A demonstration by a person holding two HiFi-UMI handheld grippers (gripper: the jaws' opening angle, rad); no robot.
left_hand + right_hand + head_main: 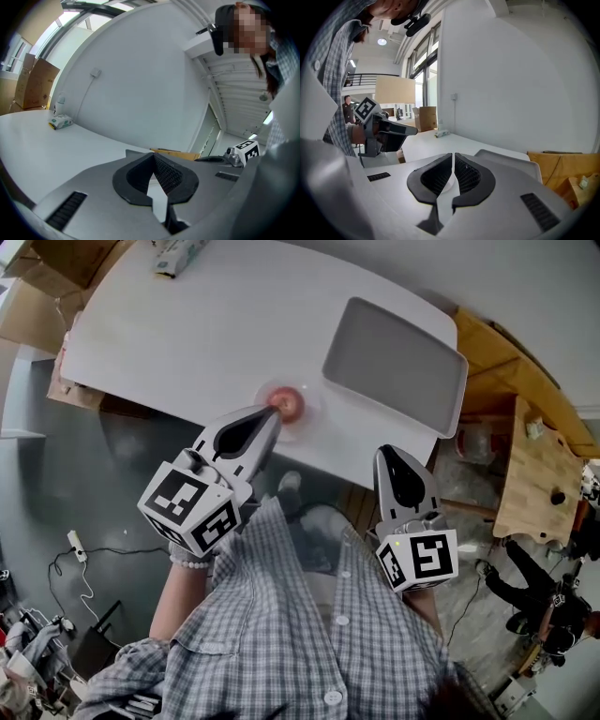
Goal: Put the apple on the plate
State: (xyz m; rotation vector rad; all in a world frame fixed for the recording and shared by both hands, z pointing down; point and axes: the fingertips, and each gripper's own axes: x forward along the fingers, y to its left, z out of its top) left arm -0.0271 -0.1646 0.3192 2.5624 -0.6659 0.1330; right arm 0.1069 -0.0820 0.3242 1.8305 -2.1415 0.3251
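A red apple [287, 402] sits near the front edge of the white table [187, 334], with a faint pale round disc around it. The grey rectangular plate [394, 367] lies to its right, further back, with nothing on it. In the head view my left gripper [274, 412] is shut, its tips right beside the apple's near left side; touching or not cannot be told. My right gripper [392, 452] is shut and empty, just off the table's front edge below the plate. Neither gripper view shows the apple. The right gripper view shows the plate [506, 157] beyond its closed jaws.
A small box [178, 254] lies at the table's far edge. A wooden table [539, 456] stands to the right and cardboard boxes [47, 277] to the far left. A person [525, 587] crouches at lower right. A power strip [75, 545] lies on the floor.
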